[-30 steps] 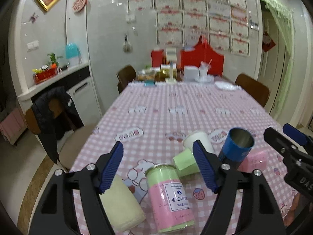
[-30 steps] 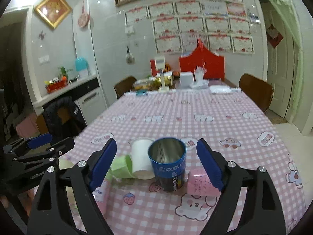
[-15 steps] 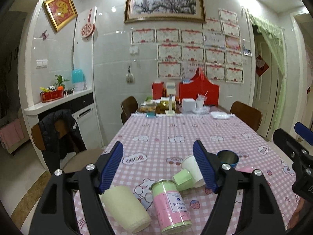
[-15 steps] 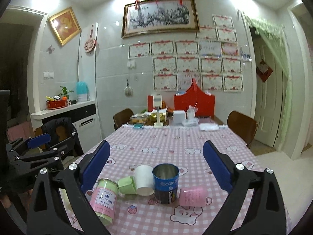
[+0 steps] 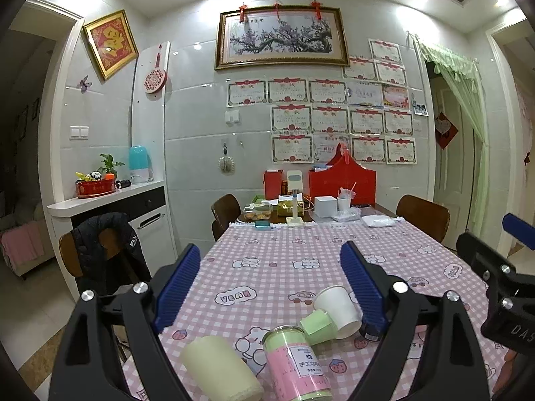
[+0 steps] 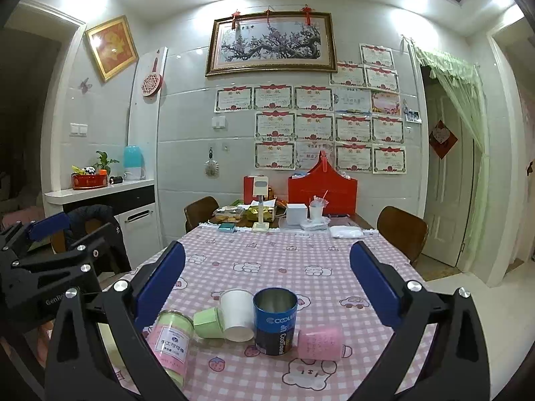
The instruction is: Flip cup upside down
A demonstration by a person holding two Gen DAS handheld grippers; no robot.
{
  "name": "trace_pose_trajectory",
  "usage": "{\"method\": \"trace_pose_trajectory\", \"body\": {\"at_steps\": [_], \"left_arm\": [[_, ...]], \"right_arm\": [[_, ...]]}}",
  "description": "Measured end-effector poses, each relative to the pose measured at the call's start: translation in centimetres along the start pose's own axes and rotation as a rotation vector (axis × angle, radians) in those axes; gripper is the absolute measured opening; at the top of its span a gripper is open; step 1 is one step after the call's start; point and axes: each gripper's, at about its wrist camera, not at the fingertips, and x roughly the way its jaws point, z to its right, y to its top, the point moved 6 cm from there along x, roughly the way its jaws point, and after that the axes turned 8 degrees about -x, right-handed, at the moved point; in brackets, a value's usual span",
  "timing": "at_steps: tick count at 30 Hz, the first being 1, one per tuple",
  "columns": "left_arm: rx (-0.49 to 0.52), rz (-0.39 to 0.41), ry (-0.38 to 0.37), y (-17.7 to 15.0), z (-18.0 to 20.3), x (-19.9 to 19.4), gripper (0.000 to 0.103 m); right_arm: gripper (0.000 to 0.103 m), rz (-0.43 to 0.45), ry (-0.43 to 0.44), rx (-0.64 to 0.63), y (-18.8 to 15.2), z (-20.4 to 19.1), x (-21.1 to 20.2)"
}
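left gripper [image 5: 269,287]: my near view; its blue pads are spread wide with nothing between them, held above the table edge.
right gripper [image 6: 267,285]: same here, blue pads spread apart and empty, hanging above the cluster of cups.
cream cup [image 5: 220,369]: closest to my left gripper, lying on its side at the near edge.
pink-labelled jar [image 5: 296,361]: just right of the cream cup, leaning back, pale green top toward me.
green cup [image 6: 209,322]: on its side, its end tucked against the white paper cup.
white paper cup [image 6: 237,314]: on its side, touching the green cup on one flank and the blue cup on the other.
blue metal cup [image 6: 276,320]: the task's cup as i read it, standing upright, mouth open to the ceiling, bare steel inside; it sits between my right gripper's pads but lower, untouched.
pink cup [image 6: 319,337]: lying on its side, against the blue metal cup's right base.
table [image 6: 321,280]: pink checked cloth with cartoon bears.
far end: red box [image 6: 322,192], a white box and snack clutter near the wall.
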Motion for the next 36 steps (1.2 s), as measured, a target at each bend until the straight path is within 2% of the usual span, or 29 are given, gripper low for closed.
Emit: {"method": "trace_pose_trajectory", "body": {"at_steps": [8, 20, 36], "left_arm": [[0.027, 0.022, 0.012, -0.2, 0.3, -0.1, 0.086], [0.024, 0.021, 0.013, -0.4, 0.6, 0.1, 0.086], [-0.005, 0.062, 0.018, -0.2, 0.2, -0.5, 0.086]], "right_arm": [[0.095, -0.014, 0.016, -0.002, -0.5, -0.3, 0.4], [0.095, -0.012, 0.030, -0.001, -0.5, -0.8, 0.1], [0.095, -0.013, 0.035, -0.004, -0.3, -1.2, -0.1]]}}
